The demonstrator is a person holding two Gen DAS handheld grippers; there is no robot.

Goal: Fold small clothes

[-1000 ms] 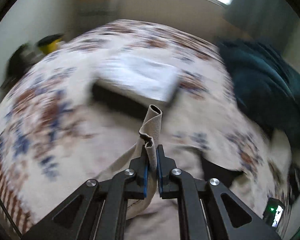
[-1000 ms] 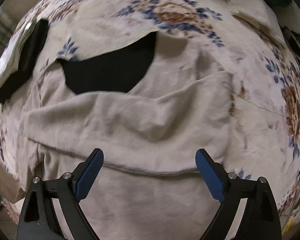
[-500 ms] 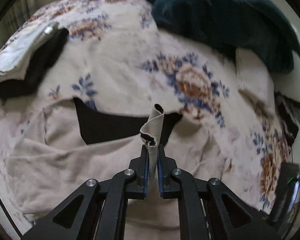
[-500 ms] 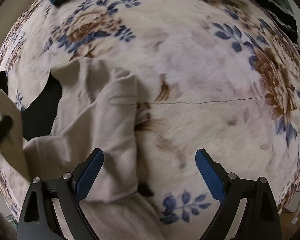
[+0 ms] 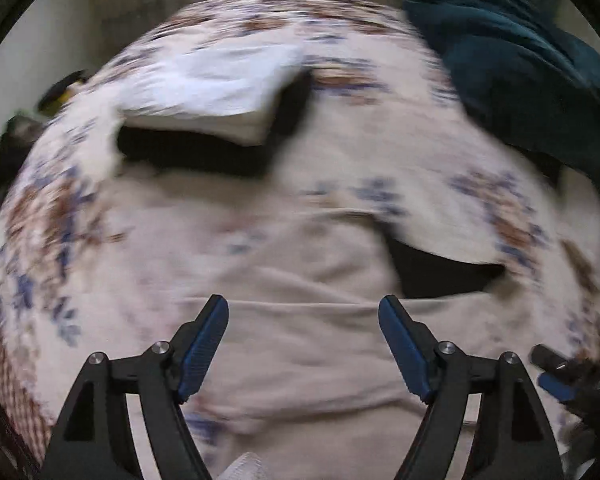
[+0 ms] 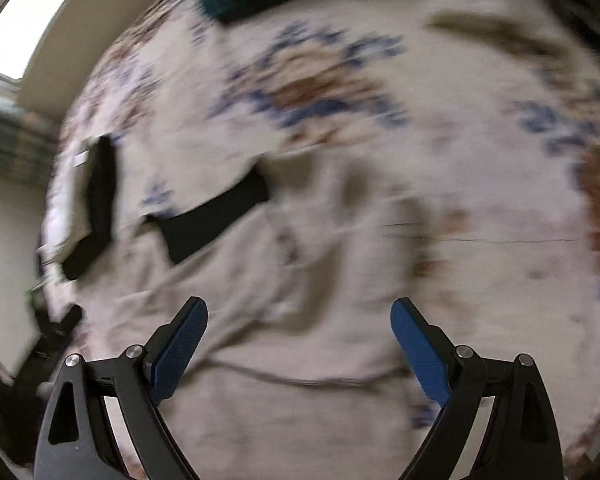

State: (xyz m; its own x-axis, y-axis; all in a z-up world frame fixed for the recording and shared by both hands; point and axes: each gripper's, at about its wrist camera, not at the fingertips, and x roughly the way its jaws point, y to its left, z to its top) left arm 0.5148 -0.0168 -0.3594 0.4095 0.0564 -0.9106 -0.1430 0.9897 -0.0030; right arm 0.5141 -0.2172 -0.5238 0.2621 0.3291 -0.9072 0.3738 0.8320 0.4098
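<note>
A beige garment [image 5: 308, 344] with a black inner panel [image 5: 440, 276] lies spread on the flowered bedspread [image 5: 380, 160]. In the left wrist view my left gripper [image 5: 303, 312] hovers over it with its jaws opening wide and nothing between the blue pads. The same beige garment [image 6: 300, 352] and its black panel [image 6: 216, 216] show in the right wrist view, where my right gripper [image 6: 299, 316] is open above a fold of the cloth, gripping nothing. Both views are motion-blurred.
A folded white cloth [image 5: 216, 84] rests on a black garment [image 5: 196, 152] at the far left of the bed. A dark teal blanket [image 5: 532, 80] is heaped at the far right. The other gripper's tip [image 5: 568, 376] pokes in at the lower right.
My left gripper let go of the beige cloth edge it was pinching and its jaws spread wide. Both cameras swung across the bed. The right gripper stayed open.
</note>
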